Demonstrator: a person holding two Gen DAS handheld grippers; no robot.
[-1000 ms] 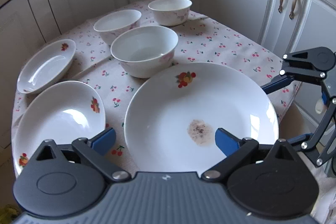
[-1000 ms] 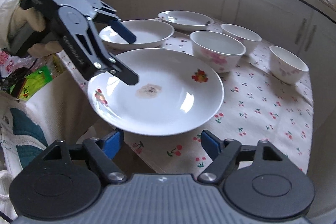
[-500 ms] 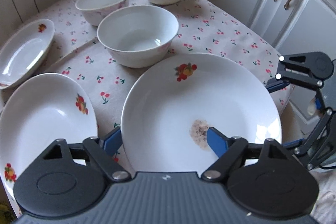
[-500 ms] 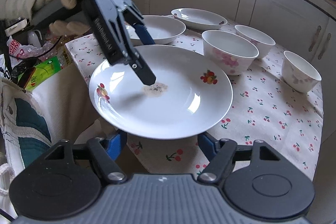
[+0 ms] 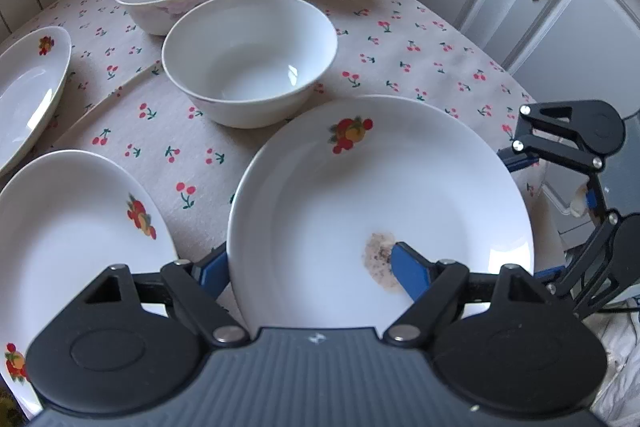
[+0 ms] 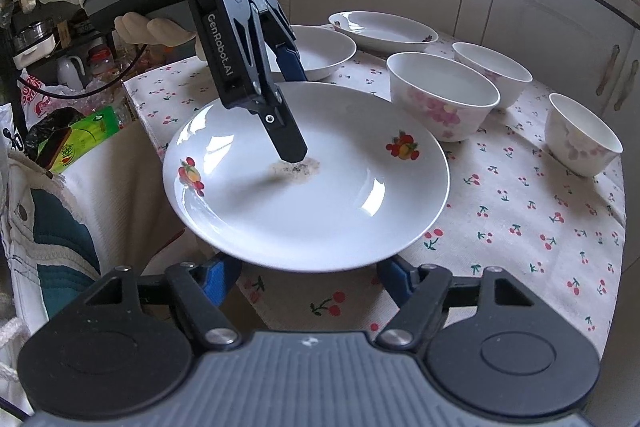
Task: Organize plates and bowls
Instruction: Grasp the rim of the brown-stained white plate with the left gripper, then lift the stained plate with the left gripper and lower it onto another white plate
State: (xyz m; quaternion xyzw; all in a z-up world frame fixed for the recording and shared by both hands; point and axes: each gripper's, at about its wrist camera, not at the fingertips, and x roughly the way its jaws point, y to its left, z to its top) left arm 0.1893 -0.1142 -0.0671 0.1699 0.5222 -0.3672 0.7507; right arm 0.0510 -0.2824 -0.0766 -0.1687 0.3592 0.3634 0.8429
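Plate, large white ceramic with fruit decals and a brown smear [image 6: 320, 187], overhangs tabletop [image 6: 520, 211] edge for rim access; left tool [image 6: 290, 115] just closing astride rim, unclamped; right tool [image 6: 308, 273] apart beneath.

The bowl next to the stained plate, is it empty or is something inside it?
Empty. The left wrist view looks down into the bowl and shows only its bare white inside, down to the bottom.

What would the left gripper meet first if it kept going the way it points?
The stained plate. The left gripper points steeply down with one finger over the plate's inside, its tip at or just above the brown stain, and the other outside the rim. Whether it already touches is unclear.
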